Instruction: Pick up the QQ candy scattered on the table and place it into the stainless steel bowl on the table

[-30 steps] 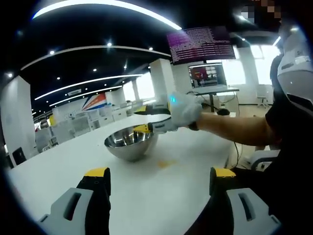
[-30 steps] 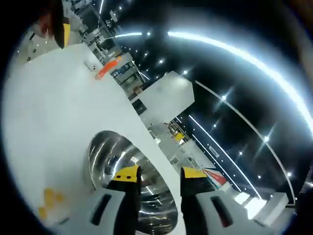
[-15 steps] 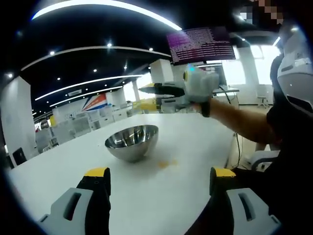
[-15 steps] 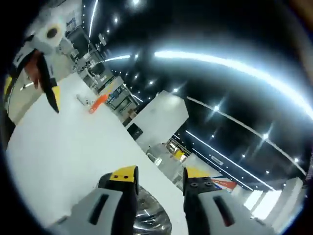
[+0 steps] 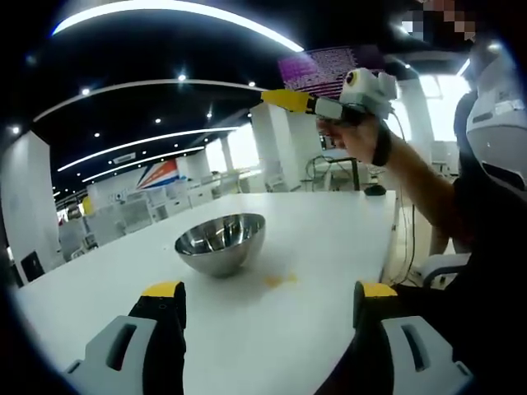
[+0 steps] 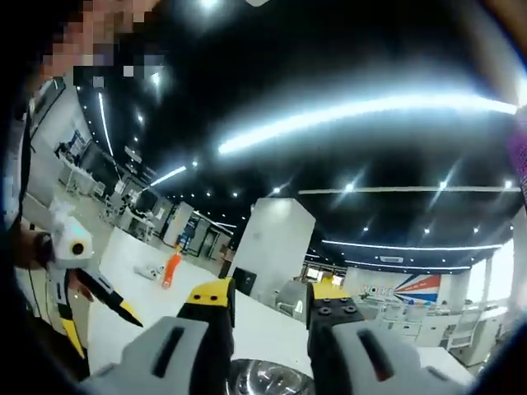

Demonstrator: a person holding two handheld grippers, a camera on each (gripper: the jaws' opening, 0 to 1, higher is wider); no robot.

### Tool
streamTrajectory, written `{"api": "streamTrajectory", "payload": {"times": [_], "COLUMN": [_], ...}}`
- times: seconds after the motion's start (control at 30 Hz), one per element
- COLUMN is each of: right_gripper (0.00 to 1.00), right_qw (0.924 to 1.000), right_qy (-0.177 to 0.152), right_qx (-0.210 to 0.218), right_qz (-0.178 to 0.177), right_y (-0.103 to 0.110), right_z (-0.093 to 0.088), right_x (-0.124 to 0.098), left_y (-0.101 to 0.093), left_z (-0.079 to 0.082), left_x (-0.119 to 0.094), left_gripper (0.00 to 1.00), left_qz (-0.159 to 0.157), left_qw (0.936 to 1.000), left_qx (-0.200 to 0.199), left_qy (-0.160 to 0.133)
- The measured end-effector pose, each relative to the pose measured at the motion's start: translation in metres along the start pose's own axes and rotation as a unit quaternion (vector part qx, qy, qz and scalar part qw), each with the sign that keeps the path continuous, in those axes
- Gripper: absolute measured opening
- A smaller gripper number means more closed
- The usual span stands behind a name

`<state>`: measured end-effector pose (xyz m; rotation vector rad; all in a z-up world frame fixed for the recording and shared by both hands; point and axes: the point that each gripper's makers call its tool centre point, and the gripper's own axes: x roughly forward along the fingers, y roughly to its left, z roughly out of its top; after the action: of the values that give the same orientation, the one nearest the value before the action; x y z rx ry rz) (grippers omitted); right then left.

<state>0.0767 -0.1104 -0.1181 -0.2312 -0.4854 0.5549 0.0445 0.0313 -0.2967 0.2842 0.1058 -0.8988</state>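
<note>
The shiny round stainless steel bowl point(image 5: 221, 241) sat on the big white table point(image 5: 329, 230), left of the middle in the left gripper view. Just to the right of the bowl, and a bit nearer the camera, lay a small yellow-orange bit of candy point(image 5: 278, 279) on the table top. It looked flat and smudgy, so its shape and its long side were hard to tell.

The left tool point(image 5: 268, 306), grey with yellow tips, was low at the bottom of that view. Its two jaws stood wide apart and held nothing. The candy lay straight ahead of it, between the lines of the two jaws and a little way off.

The right tool point(image 5: 286, 99) was up high, above and to the right of the bowl, held in a person's hand point(image 5: 356, 136). It pointed left, well above the table. In the right gripper view its own jaws point(image 6: 268, 295) stood a little apart, with nothing between them, and the top of the bowl point(image 6: 268, 378) peeked up at the bottom edge.

So the left tool seemed nearer to the candy. The next move would likely be to go forward and down to the candy, then carry it a short way left into the bowl.
</note>
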Motion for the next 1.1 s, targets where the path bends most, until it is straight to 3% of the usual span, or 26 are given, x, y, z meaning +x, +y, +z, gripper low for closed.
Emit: {"api": "streamTrajectory", "payload": {"times": [0.1,0.27,0.6,0.8,0.9,1.1], "right_gripper": [0.33,0.33,0.33,0.31,0.31,0.22], "right_qw": [0.9999,0.9974,0.9866,0.9742,0.9621,0.9484], "right_qy": [0.014,0.069,0.151,0.213,0.260,0.298], "right_qx": [0.002,0.003,0.055,0.070,0.079,0.106], "right_qz": [0.007,0.019,0.028,0.025,0.023,0.025], "right_y": [0.012,0.027,0.053,0.063,0.069,0.079], "right_z": [-0.011,-0.053,-0.134,-0.190,-0.222,-0.249], "right_x": [-0.009,-0.021,-0.040,-0.051,-0.061,-0.069], "left_y": [0.000,0.000,-0.004,-0.005,-0.007,-0.006], "left_z": [0.002,0.005,0.004,0.003,0.002,-0.001], "left_x": [0.001,0.002,0.004,0.004,0.004,0.004], "left_gripper": [0.84,0.85,0.85,0.85,0.85,0.84], "left_qz": [-0.001,-0.002,-0.005,-0.005,-0.007,-0.004], "left_qw": [1.0000,1.0000,1.0000,1.0000,1.0000,1.0000], "left_qx": [0.000,0.003,0.003,0.002,0.001,-0.001], "left_qy": [-0.002,-0.004,-0.002,-0.001,-0.001,0.002]}}
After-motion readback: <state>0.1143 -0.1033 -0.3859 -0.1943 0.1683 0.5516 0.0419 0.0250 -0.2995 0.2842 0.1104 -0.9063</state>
